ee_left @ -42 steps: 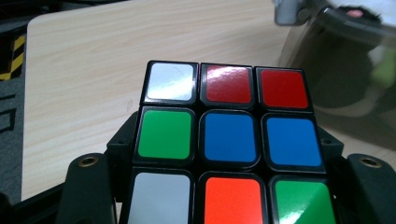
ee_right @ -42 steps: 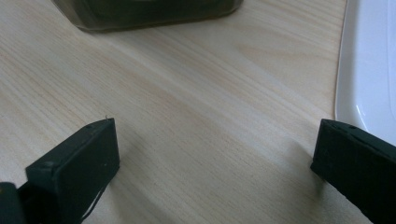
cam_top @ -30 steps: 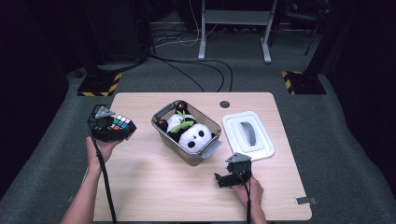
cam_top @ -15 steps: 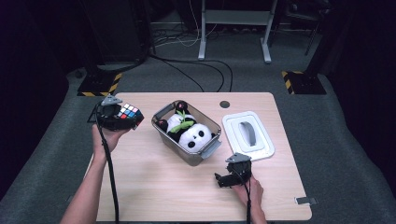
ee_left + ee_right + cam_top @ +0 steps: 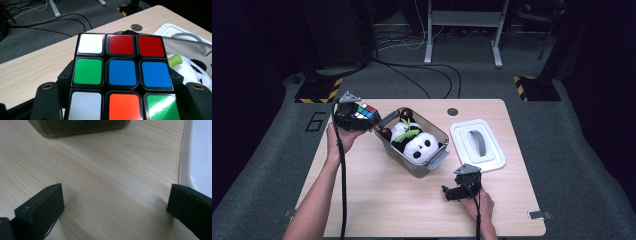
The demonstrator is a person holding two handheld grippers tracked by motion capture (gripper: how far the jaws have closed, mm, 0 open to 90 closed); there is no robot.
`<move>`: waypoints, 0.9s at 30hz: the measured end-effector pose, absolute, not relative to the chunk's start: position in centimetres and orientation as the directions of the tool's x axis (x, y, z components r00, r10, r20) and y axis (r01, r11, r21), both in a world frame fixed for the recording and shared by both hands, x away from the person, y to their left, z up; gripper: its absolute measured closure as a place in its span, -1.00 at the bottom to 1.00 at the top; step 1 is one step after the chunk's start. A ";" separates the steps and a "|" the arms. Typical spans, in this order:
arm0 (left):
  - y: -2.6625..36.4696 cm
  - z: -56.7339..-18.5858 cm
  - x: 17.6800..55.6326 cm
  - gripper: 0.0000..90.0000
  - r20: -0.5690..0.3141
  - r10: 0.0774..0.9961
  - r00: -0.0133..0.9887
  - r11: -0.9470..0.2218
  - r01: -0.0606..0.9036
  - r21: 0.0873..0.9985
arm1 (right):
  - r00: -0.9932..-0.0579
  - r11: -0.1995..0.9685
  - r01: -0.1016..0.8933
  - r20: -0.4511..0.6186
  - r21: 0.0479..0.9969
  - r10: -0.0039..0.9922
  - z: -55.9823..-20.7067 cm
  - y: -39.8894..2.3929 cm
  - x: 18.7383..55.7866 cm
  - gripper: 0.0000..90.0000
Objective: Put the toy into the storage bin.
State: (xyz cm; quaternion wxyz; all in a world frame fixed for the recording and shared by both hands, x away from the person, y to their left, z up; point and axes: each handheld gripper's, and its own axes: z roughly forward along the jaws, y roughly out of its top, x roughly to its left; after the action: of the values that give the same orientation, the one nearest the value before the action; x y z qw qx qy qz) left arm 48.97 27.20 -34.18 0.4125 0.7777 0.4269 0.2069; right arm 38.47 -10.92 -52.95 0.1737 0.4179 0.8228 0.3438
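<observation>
- Left gripper (image 5: 360, 119): jaws clamped on the puzzle cube (image 5: 366, 112), held in the air just off the 9 o'clock rim of the grey bin (image 5: 438, 160); in the left gripper view the cube (image 5: 121, 75) sits square between the two black jaws, its white, red, green, blue and orange tiles facing the camera.
- Right gripper (image 5: 451, 192): jaws wide apart with nothing between them, resting low over the bare table (image 5: 105, 185) at about 5 o'clock of the bin, just beside the white lid (image 5: 477, 145).
- Bin contents: a panda plush (image 5: 419, 146) with a green sprig lies across most of the interior, with dark toys toward the 10 o'clock corner.
- Step in hand, as judged: carry the cube over the rim and set it inside. To do this well, keep the grip firm and the cube level, clear the near wall before lowering, and aim for the free pocket beside the plush rather than on top of it, so the lid can later seat flat. Part the jaws only once the cube is supported.
- Change from the earlier pictures: the left gripper and cube have risen and travelled toward 3 o'clock, from over the table's left edge to the bin's rim. The right gripper, bin, plush and lid lie as before.
</observation>
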 end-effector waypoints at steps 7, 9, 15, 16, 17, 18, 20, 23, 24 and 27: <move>25.8 -34.5 50.0 -0.26 -0.041 0.825 0.564 -0.300 0.499 0.813 | -0.591 0.415 0.568 0.001 0.711 0.807 -53.0 -10.9 38.5 -1.00; 25.3 -34.7 50.3 -0.26 -0.043 0.821 0.569 -0.306 0.503 0.809 | -0.591 0.414 0.568 0.002 0.711 0.807 -53.0 -10.9 38.5 -1.00; 23.8 -35.3 51.0 -0.26 -0.067 0.807 0.587 -0.301 0.506 0.808 | -0.589 0.413 0.570 0.003 0.710 0.808 -52.9 -10.9 38.4 -1.00; 23.4 -35.5 51.1 -0.26 -0.073 0.808 0.585 -0.294 0.507 0.811 | -0.591 0.415 0.568 0.001 0.711 0.807 -52.9 -10.9 38.5 -1.00; 23.1 -35.6 51.3 -0.26 -0.075 0.805 0.588 -0.295 0.507 0.810 | -0.591 0.415 0.568 0.001 0.711 0.807 -53.0 -10.9 38.5 -1.00; 22.7 -35.8 51.5 -0.26 -0.079 0.803 0.591 -0.296 0.510 0.808 | -0.590 0.414 0.569 0.002 0.711 0.807 -52.9 -10.9 38.5 -1.00; 22.1 -36.2 51.9 -0.26 -0.093 0.799 0.593 -0.292 0.519 0.804 | -0.590 0.414 0.568 0.001 0.711 0.807 -53.0 -10.9 38.5 -1.00; 21.3 -36.5 52.5 -0.26 -0.090 0.794 0.601 -0.306 0.523 0.796 | -0.588 0.411 0.570 0.003 0.711 0.809 -52.9 -10.9 38.5 -1.00; 21.1 -36.6 52.6 -0.26 -0.092 0.792 0.604 -0.309 0.526 0.793 | -0.588 0.412 0.569 0.002 0.712 0.809 -53.0 -10.9 38.5 -1.00; 20.6 -36.8 53.0 -0.26 -0.089 0.789 0.608 -0.318 0.528 0.787 | -0.588 0.412 0.569 0.002 0.711 0.809 -52.9 -10.9 38.5 -1.00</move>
State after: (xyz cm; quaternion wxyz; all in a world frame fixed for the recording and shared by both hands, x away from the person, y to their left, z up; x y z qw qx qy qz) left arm 53.04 20.55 -36.77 0.4123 0.7961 0.4137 0.1582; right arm 38.46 -10.90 -52.95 0.1739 0.4190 0.8221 0.3441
